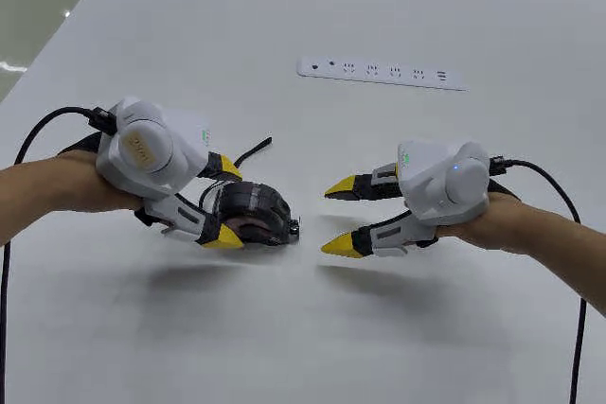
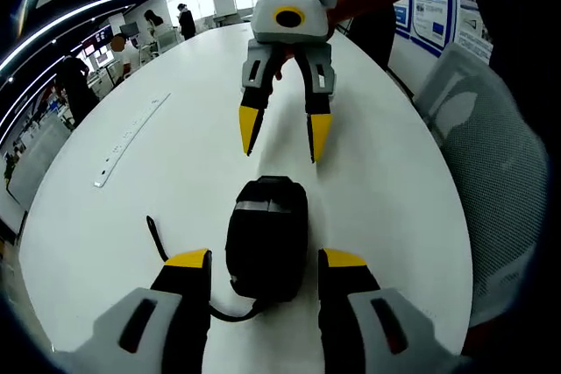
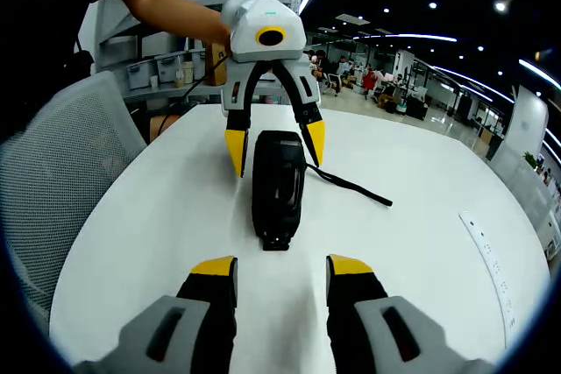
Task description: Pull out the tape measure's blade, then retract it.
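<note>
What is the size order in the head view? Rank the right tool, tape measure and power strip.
1. Right tool: largest.
2. Tape measure and power strip: unranked. The strip looks longer but much thinner, and it lies farther from the camera.

Broad white table (image 1: 284,7) with a power strip (image 1: 381,72), grey mesh chair (image 3: 53,208) alongside, ceiling strip light (image 2: 88,11) overhead.
</note>
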`<state>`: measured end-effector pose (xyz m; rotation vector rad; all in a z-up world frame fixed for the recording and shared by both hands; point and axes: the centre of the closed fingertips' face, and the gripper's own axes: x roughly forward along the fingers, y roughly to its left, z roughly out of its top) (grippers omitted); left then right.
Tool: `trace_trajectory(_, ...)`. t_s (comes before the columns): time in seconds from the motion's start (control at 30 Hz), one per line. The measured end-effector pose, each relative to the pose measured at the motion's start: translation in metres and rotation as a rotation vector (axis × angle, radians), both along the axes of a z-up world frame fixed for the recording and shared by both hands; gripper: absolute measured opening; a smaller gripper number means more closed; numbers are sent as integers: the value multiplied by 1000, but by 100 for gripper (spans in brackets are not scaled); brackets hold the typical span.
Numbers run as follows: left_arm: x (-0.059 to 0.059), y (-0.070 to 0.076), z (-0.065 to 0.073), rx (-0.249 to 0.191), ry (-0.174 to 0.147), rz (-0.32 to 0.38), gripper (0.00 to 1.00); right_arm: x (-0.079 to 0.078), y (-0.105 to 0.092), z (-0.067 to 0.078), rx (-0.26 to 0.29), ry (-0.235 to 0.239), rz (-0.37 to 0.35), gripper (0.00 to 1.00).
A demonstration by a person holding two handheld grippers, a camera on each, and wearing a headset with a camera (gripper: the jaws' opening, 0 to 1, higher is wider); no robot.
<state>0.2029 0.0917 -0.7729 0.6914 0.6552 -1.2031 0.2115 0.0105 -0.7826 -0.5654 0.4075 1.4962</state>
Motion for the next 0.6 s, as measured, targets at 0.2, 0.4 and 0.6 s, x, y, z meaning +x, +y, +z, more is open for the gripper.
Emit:
trace_trajectory(0.2,-1,-1,-4,19,12,-32,36,1,9,-3,1,10,0,36)
trace_trajectory(0.4,0,-1,-8,24,34,-40,29,1,17,-8,-2,8,11,30)
trace_trajectory(0.6,-1,0,-13,52,33,-87,29,-3,23,-20,-22,15,28,28)
